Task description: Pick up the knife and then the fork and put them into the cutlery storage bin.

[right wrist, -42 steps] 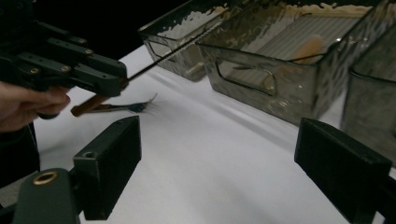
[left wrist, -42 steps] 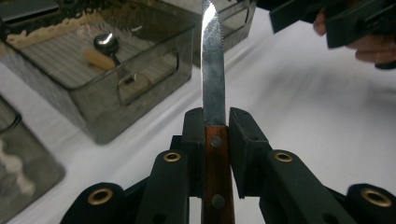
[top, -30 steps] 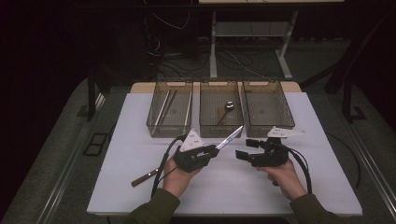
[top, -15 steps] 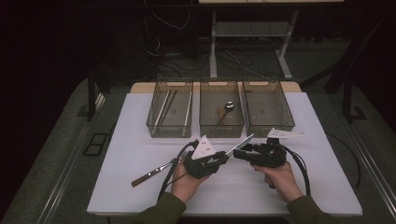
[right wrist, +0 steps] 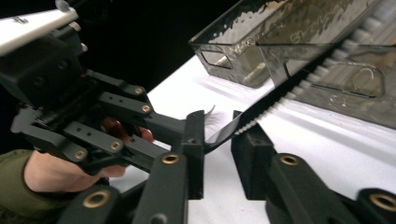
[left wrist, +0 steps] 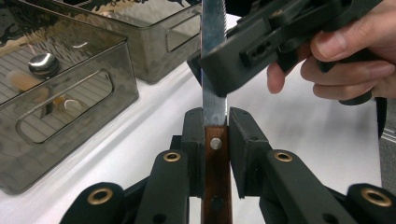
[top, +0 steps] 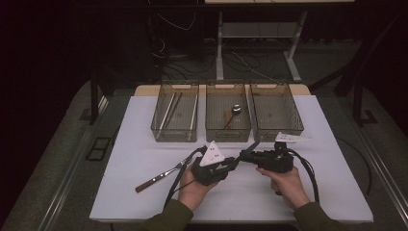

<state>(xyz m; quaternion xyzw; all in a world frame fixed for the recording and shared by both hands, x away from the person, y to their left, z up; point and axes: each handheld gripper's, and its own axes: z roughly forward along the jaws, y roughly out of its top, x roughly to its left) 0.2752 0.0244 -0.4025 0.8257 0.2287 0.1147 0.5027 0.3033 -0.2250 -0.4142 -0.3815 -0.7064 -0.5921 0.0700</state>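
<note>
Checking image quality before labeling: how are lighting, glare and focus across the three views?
High view: dim, surroundings black, white table evenly lit, knife small and dark. Left gripper view: bright, blade and wooden handle sharp between the jaws, glare spots on the smoky bins, the hand soft. Right gripper view: serrated blade blurred, bins washed with reflections, left half dark.

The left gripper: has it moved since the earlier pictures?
Yes. The left gripper moved right, from below the left bin to below the middle bin.
</note>
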